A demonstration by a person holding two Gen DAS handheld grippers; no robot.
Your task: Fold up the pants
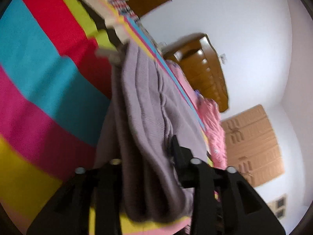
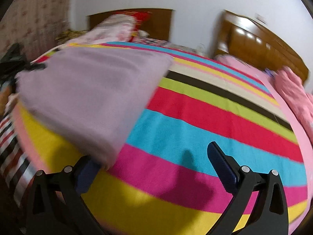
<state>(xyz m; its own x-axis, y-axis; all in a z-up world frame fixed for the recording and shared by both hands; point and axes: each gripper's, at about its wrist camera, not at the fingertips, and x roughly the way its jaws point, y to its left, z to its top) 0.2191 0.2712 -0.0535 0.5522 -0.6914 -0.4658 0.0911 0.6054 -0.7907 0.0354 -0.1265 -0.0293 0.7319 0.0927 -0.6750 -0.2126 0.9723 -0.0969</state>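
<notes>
Lilac knit pants [image 2: 82,98] lie folded on the striped blanket [image 2: 215,117]. Left gripper [image 1: 148,168], half-open, straddles them ungripped; right gripper [image 2: 154,168] gapes empty beside them. Risk: the loose fold slumps.

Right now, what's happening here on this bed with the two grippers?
A person is folding lilac knitted pants on a bed covered by a bright striped blanket. The left gripper has a bunched fold of the pants between its fingers, though blur hides whether it is pressing. The right gripper is open over the blanket, one finger at the pants' near edge. The pants lie folded over, not yet a neat bundle.
</notes>
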